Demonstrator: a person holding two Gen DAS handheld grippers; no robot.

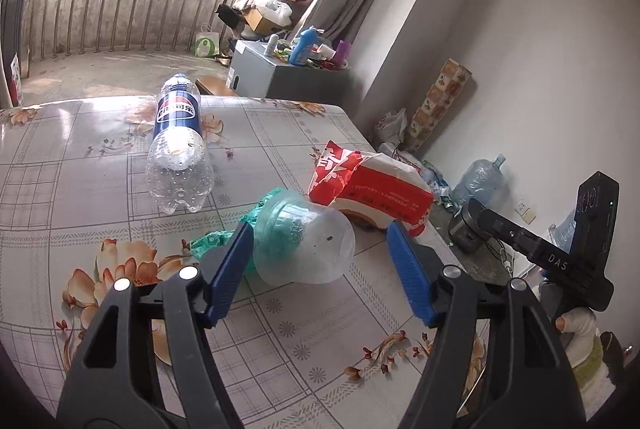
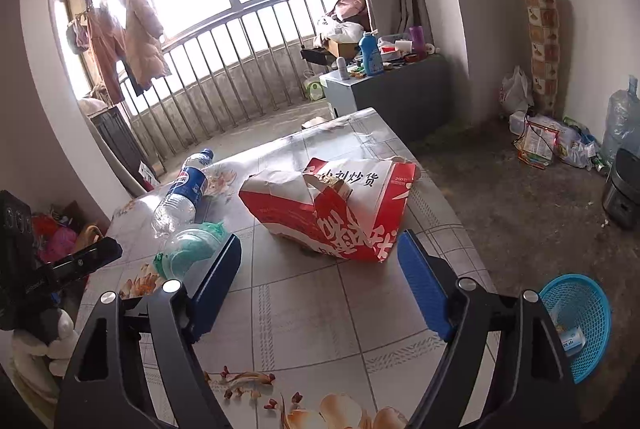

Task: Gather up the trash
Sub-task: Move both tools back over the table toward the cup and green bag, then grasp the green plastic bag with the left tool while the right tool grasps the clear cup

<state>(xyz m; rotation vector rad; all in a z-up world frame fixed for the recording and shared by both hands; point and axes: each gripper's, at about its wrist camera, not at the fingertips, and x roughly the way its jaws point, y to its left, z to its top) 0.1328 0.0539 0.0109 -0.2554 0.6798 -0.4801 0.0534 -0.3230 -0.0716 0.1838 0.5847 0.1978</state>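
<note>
Left tool (image 1: 320,249) gapes around plastic cup (image 1: 304,241) – right tool (image 2: 320,261) gapes before paper bag (image 2: 332,205)

Plastic cup (image 1: 308,245): clear, tipped on its side on the counter (image 1: 80,197), rim toward 5 o'clock in the left wrist view; crumpled green bag (image 1: 276,229) stuffed inside, spilling out at 9 o'clock.
Bottle (image 1: 176,145): clear, empty, blue label, capped; lies on its side at 11 o'clock from the cup, cap pointing to 12 o'clock.
Paper bag (image 1: 372,189): red and white, printed lettering, torn open and crumpled; lies at 2 o'clock, just beside the cup.
Basket (image 2: 580,321): blue mesh, on the floor at 4 o'clock in the right wrist view; a small carton inside.
</note>
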